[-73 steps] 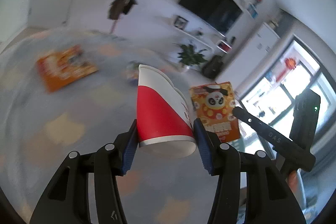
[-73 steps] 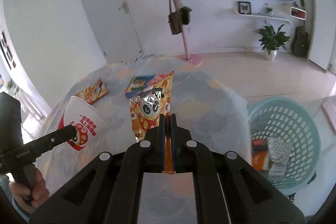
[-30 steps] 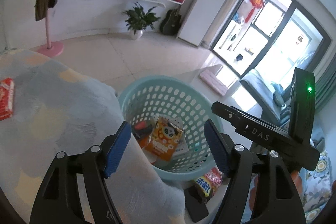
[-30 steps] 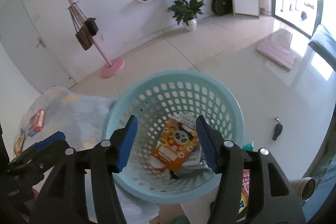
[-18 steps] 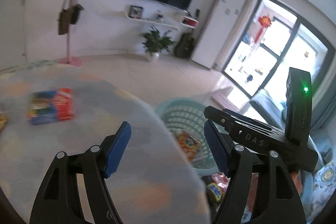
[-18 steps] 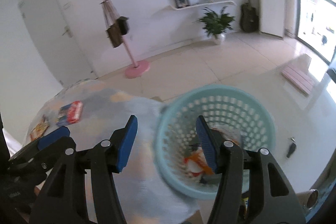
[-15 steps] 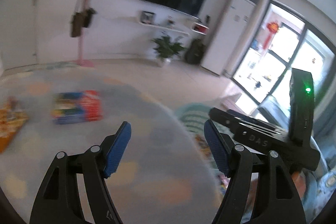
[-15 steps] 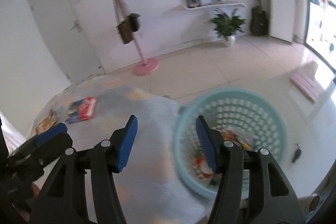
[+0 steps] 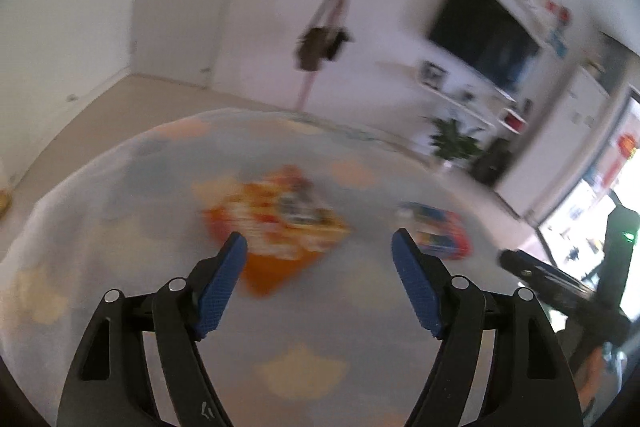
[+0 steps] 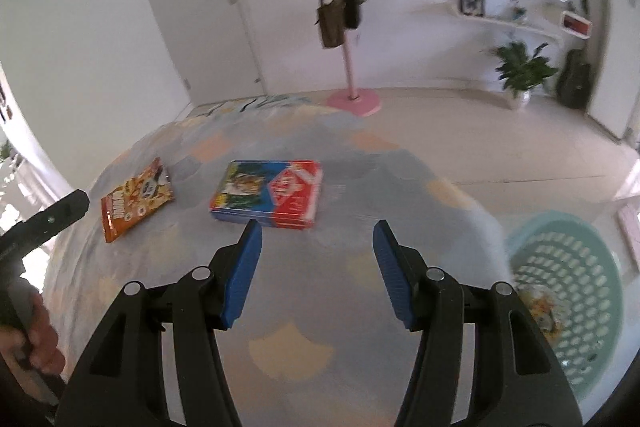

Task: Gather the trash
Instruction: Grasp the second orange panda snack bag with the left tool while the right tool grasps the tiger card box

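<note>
Trash left on the table (image 10: 360,307): orange snack packet (image 10: 136,199) and red-blue box (image 10: 268,193), lying flat, well apart. Right gripper (image 10: 316,263) and left gripper (image 9: 318,275) both spread wide, empty, apparently lined up for pickup. Teal basket (image 10: 580,267) sits beside the table edge, partly filled. Approach looks unobstructed.

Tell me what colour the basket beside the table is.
The basket is pale teal, a plastic lattice of holes. It shows best in the right wrist view.
</note>
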Available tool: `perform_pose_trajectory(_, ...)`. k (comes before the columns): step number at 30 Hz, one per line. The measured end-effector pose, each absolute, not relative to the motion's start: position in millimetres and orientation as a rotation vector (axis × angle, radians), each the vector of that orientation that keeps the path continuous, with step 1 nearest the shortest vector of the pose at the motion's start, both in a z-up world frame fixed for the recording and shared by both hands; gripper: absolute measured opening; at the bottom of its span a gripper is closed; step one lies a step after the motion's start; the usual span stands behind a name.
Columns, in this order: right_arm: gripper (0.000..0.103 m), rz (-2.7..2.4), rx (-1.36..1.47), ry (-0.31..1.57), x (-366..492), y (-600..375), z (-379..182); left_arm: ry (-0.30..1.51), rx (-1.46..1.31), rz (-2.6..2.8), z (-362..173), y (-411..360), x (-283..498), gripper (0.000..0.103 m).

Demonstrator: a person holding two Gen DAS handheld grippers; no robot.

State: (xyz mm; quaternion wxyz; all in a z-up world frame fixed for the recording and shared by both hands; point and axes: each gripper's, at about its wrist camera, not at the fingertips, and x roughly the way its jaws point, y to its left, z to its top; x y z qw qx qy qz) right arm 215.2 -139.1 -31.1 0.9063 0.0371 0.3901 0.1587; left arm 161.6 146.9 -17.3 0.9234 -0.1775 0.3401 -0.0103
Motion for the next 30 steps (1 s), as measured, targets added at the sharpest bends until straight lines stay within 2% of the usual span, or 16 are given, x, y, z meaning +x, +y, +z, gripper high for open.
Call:
perform_pose_trajectory(7, 0.054, 0.354, 0.069, 0.880, 255, -120, -48, 0.741, -0.473, -0.002, -47, 176, 178, 0.070)
perform_pose_trajectory(13, 0.054, 0.381, 0.056, 0.921, 271, -99, -63, 0.745, -0.420, 0.013, -46, 167, 182, 0.069)
perform_pose_trajectory(16, 0.056, 0.396, 0.027, 0.910, 263, -87, -64, 0.740, -0.399, 0.019, -45, 165, 183, 0.054)
perform_pose_trajectory(17, 0.056, 0.413, 0.013, 0.914, 259, -82, -65, 0.741, -0.394, 0.016, -45, 164, 183, 0.053)
perform_pose_trajectory(22, 0.053, 0.606, -0.052, 0.918, 228, -48, -63, 0.735, -0.368, 0.012, -44, 160, 182, 0.053)
perform_pose_trajectory(25, 0.055, 0.546, -0.112, 0.835, 221, -51, -49, 0.738, -0.375, 0.017, -45, 162, 183, 0.053)
perform_pose_trajectory(26, 0.058, 0.503, -0.118, 0.804, 228, -58, -43, 0.739, -0.378, 0.018, -45, 162, 182, 0.053)
perform_pose_trajectory(27, 0.068, 0.491, -0.120, 0.804, 236, -60, -41, 0.741, -0.381, 0.019, -45, 163, 183, 0.053)
perform_pose_trajectory(29, 0.078, 0.483, -0.125, 0.833, 255, -59, -44, 0.739, -0.386, 0.020, -46, 161, 181, 0.053)
perform_pose_trajectory(30, 0.078, 0.479, -0.135, 0.843, 261, -57, -47, 0.737, -0.388, 0.020, -46, 161, 180, 0.053)
